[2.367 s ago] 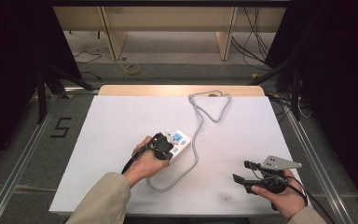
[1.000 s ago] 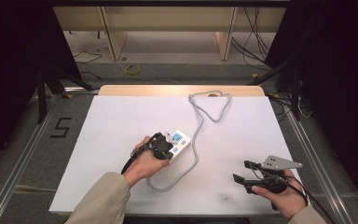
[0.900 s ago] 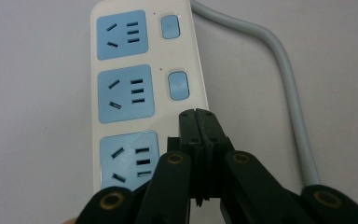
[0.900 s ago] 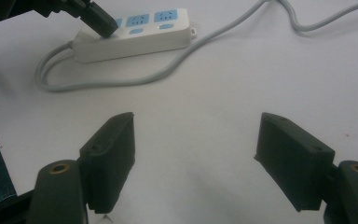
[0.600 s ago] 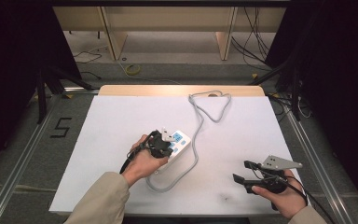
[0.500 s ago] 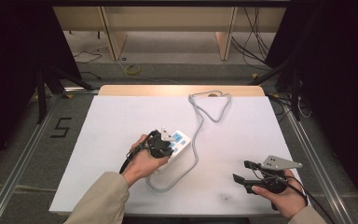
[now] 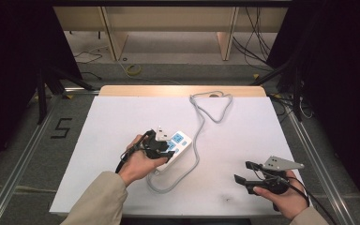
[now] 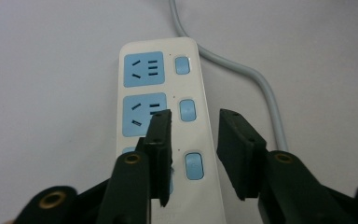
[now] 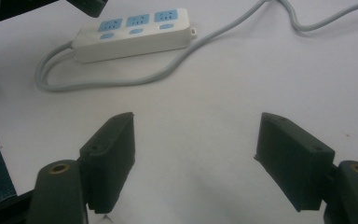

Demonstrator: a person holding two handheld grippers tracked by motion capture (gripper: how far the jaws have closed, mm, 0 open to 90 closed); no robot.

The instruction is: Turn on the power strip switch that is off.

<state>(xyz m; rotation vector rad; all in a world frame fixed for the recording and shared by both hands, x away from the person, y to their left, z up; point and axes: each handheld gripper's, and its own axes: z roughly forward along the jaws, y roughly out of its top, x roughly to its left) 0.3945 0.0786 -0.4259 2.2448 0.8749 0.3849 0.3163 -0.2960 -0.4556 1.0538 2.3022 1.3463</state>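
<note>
A white power strip (image 7: pixel 180 140) with blue sockets and blue switches lies mid-table, and its grey cable (image 7: pixel 198 154) loops off toward the far edge. My left gripper (image 7: pixel 161 146) hovers low over the strip's near end. In the left gripper view its jaws have just been opening. They stand apart above the column of switches (image 8: pixel 187 109), gripper (image 8: pixel 196 119) pressing on nothing. My right gripper (image 7: pixel 242 172) rests at the front right, well away from the strip (image 9: pixel 133 31). That gripper (image 9: pixel 198 125) is open wide over bare table.
The white table top (image 7: pixel 112 117) has a wooden strip along its far edge. The cable makes a loop (image 7: pixel 211 105) near that edge. Beyond the table, loose wires lie on the floor between shelf legs (image 7: pixel 115 37).
The left gripper's jaws have parted over the strip, and the hand has barely shifted. The right hand and gripper have stayed still.
</note>
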